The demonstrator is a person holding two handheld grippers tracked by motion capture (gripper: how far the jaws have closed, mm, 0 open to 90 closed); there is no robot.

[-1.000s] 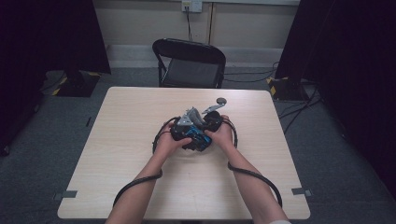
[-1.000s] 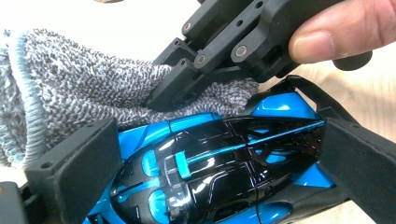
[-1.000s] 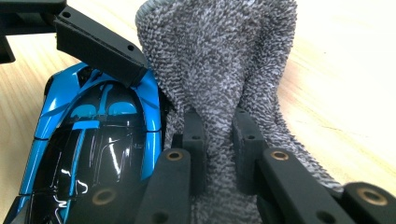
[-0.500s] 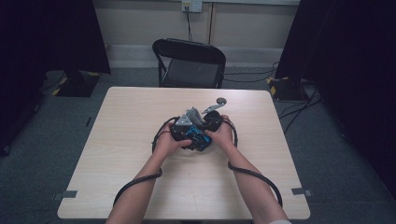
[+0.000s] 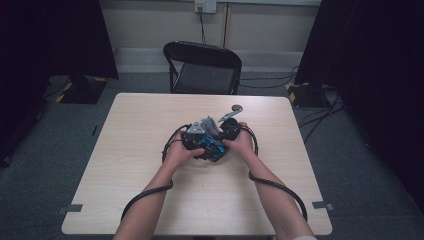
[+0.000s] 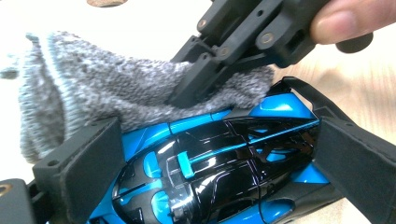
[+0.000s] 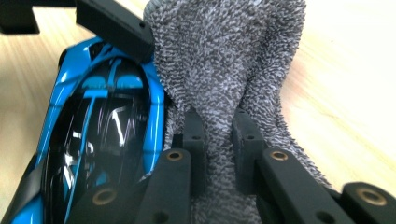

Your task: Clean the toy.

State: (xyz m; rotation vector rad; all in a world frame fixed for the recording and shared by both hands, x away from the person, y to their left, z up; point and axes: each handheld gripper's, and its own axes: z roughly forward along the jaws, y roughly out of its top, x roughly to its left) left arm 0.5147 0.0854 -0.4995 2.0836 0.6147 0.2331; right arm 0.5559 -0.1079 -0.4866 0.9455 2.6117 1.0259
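I work at a pale wooden table [image 5: 130,165] with rounded corners, standing on grey carpet [image 5: 45,165]. Beyond its far edge stands a black folding chair [image 5: 202,67], empty. Behind the chair runs a beige wall [image 5: 150,25] with a wall socket [image 5: 205,6] and a cord hanging down. Black curtains [image 5: 50,35] hang at both sides. Light is even and dim.
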